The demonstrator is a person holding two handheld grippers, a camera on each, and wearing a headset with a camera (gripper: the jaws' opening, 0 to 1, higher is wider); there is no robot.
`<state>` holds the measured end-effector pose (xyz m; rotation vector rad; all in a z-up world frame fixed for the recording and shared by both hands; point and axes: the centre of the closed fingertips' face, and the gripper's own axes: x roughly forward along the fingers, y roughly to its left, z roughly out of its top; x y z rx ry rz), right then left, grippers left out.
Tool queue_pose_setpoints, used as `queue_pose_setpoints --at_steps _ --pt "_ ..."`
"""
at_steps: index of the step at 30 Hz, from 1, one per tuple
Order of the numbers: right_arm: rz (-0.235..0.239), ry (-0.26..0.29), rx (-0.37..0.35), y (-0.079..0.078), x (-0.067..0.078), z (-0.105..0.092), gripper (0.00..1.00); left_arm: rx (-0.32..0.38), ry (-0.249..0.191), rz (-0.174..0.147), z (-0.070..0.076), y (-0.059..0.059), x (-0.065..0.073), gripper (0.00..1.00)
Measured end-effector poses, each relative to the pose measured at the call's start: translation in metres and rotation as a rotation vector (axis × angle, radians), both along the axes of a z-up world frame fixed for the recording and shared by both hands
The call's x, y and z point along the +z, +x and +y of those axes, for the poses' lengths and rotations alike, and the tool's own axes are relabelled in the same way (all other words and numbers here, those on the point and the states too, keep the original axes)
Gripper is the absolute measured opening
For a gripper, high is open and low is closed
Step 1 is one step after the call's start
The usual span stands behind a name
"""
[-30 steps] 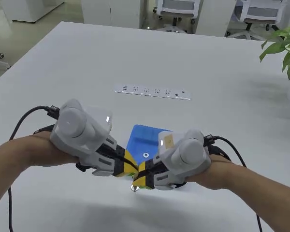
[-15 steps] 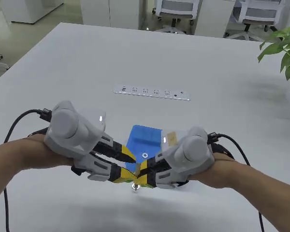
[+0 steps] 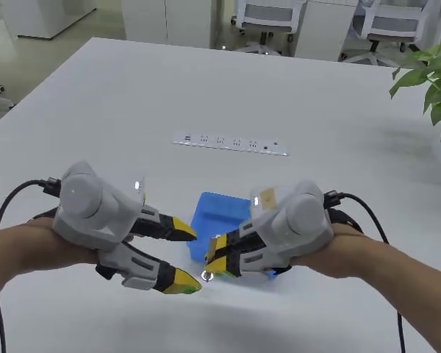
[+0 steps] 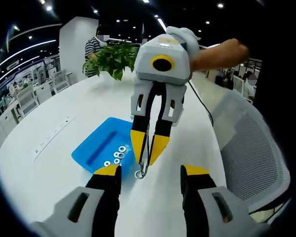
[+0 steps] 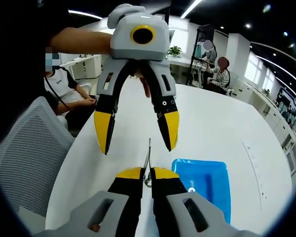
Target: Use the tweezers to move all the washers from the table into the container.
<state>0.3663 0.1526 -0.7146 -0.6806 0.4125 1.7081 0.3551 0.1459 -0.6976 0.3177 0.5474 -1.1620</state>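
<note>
Steel washer in the head view lies just off the tray — probably light, thin and slick; nip its rim. Left gripper view: left gripper gapes empty near the tray. Right gripper view: right gripper clamps the tweezers beside the tray.

Two hand-held grippers are pointing at each other, tips close.
The left gripper is spreading its jaws wide; the right gripper is pinching tweezers.

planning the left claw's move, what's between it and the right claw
Between the left claw and right claw: the tweezers the right claw clamps, tips down at a washer on the table. The left gripper view shows it.
</note>
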Motion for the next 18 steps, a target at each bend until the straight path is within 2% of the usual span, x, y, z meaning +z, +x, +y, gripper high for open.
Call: queue_pose_setpoints --at_steps 5,9,18 --pt "0.012 0.008 -0.010 0.004 0.010 0.000 0.07 0.037 -0.026 0.007 0.005 0.000 0.001 0.59" --pt "0.012 0.008 -0.009 0.007 0.016 -0.002 0.07 0.065 -0.048 0.028 0.010 -0.002 0.000 0.60" --pt "-0.010 0.026 -0.023 0.024 0.033 -0.002 0.07 0.109 -0.070 0.014 0.012 -0.002 0.004 0.70"
